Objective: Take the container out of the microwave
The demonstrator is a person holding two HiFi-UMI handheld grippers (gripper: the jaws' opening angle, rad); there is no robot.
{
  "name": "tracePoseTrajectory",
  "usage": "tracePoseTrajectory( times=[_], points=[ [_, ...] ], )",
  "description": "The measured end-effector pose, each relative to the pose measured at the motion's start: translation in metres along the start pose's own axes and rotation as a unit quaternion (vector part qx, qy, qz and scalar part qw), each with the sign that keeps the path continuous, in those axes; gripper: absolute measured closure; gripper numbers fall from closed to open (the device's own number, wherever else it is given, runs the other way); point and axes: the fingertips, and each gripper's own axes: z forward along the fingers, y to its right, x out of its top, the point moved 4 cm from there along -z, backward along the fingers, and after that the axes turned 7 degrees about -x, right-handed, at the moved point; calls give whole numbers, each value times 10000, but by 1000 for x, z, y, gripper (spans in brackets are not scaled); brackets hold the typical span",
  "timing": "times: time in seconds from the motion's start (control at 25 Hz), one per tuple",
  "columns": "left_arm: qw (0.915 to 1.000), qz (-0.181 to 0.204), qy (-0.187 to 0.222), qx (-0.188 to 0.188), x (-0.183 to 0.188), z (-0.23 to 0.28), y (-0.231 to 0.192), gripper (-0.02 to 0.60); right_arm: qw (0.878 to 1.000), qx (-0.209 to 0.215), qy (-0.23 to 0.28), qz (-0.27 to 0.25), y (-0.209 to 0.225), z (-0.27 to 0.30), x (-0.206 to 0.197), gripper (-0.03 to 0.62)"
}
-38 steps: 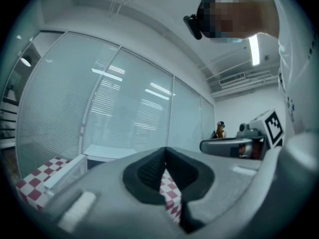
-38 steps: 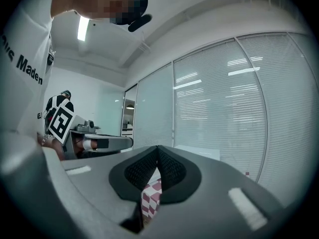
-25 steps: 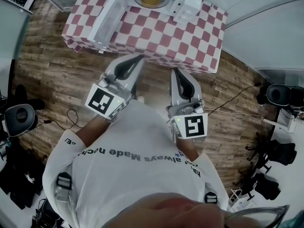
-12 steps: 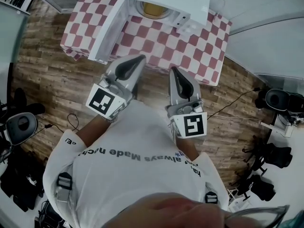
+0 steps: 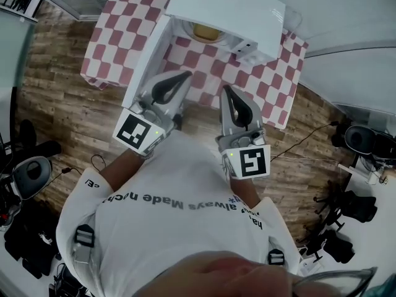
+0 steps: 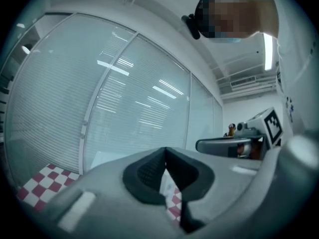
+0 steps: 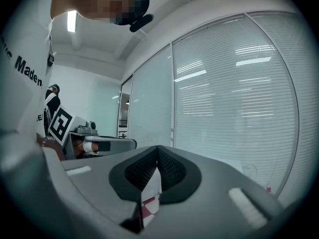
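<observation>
Container (image 5: 206, 32) is inside the microwave (image 5: 230, 6), near the front of the cavity. Only a yellowish arc with a paler rim shows under the microwave's roof. The visible part looks round, so I can't call a long axis. Can't tell tilt or which way it faces either.

Microwave sits on the red-and-white checked table (image 5: 263, 73) with its opening facing the person. Door (image 5: 143, 64) is swung wide open on the left gripper's side, its free end reaching toward the table's near edge.

Left gripper (image 5: 184, 75): jaws pressed together, pads meeting at the tip, nothing between them. It's held level in front of the chest and points at the table. In the head view its tip overlaps the near part of the cloth, just beside the door's free end.

Right gripper (image 5: 226, 90): same state, jaws together and empty. It's level and roughly parallel to the left one, with a clear gap between the two. Its tip also overlaps the near table edge in the head view.

Both tips are well apart from the container and touch nothing. In each gripper view a sliver of checked cloth shows through the slit below the pads.

Wood plank floor (image 5: 55, 104) lies under and around the table. Glass wall with blinds (image 7: 239, 98) stands behind it.
</observation>
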Motion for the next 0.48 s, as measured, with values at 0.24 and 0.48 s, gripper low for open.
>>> tracePoseTrajectory(
  times=[0.24, 0.48],
  points=[
    [9999, -8, -7, -134, 6, 19, -46, 577, 9999, -101, -9, -1, 10, 47, 6, 592],
    [9996, -15, 1, -282, 6, 37, -69, 577, 9999, -161, 5, -32, 20, 74, 6, 592]
  ],
)
